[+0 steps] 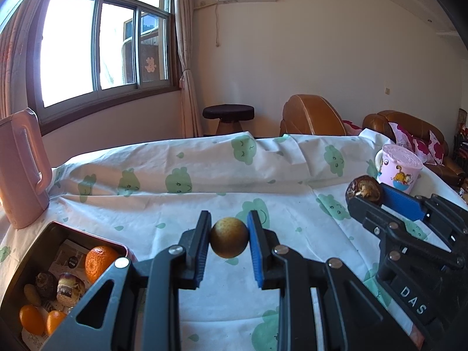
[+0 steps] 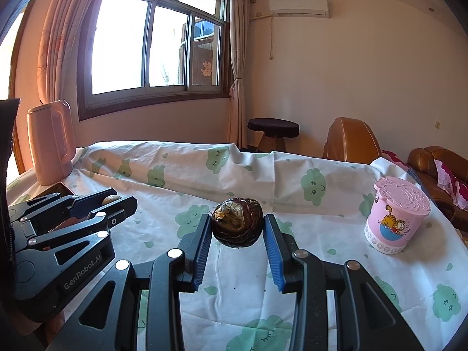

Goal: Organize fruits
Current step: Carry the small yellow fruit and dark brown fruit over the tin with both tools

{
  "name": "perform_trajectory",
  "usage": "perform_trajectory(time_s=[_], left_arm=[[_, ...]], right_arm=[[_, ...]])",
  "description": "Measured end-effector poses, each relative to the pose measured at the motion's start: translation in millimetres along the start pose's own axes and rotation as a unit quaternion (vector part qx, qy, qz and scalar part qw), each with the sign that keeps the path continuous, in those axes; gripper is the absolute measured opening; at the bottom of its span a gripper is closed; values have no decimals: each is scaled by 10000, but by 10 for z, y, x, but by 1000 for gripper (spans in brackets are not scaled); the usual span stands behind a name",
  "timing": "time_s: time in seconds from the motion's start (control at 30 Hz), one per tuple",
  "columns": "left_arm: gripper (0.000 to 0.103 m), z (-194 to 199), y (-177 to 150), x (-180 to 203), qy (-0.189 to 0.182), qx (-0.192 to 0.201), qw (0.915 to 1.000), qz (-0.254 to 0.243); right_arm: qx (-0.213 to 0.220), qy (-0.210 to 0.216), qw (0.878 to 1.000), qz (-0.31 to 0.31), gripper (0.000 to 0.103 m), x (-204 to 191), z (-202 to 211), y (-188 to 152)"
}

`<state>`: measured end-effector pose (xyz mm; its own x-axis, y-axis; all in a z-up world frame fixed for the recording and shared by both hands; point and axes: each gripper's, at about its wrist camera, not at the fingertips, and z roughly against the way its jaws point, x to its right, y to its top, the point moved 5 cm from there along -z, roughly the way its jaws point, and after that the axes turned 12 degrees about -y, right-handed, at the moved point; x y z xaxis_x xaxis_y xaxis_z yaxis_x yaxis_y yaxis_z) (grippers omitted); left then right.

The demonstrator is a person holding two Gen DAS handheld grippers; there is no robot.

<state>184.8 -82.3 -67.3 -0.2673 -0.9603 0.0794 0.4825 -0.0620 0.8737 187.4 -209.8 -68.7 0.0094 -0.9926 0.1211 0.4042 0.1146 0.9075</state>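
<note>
the small round yellow-brown fruit [image 1: 229, 237] is clamped between the blue ribbed pads of the left tool [image 1: 229, 244], and is carried clear of the bench [image 1: 181, 204] draped in a white cloth printed with green clouds. it is pinched only at its two sides, near the pad tips, so a roll out of the grip is judged possible if the tool is tilted or jolted; a drop here would likely send it rolling across the cloth.

the dark brown, wrinkled round fruit [image 2: 237, 225] is gripped the same way by the right tool [image 2: 237, 232], again at the very front of the pads. its skin looks rough and uneven, so the hold is judged less secure than on a smooth ball, and too hard a squeeze could probably bruise it.

the red-rimmed rectangular metal tin [image 1: 44, 244], already holding oranges and several darker fruits, is seen low at the left of the left wrist view, beside and below the left tool. the yellow-brown fruit sits to the right of the tin and above it, not yet over it. the two tools are near each other, so a knock between them is a risk if both are swung towards the tin at once. the tall pink plastic jug [image 1: 22, 169] stands just behind the tin and could be struck on a wide approach.
</note>
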Motion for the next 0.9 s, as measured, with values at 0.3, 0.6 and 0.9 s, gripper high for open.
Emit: perform_trajectory(time_s=[0.3,0.6,0.9], left_arm=[[27,290,-78,-131,55,-107,9999,-15],[27,751,-72,-390,200,25,9998,-33],[27,1063,-165,-789,515,8,9986,97]], right_arm=[[-118,341,9993,-104,38,-174,98,41],[36,813,9967,18,38,-618,376,228],[-4,1145,9933,166,38,-1002,487,230]])
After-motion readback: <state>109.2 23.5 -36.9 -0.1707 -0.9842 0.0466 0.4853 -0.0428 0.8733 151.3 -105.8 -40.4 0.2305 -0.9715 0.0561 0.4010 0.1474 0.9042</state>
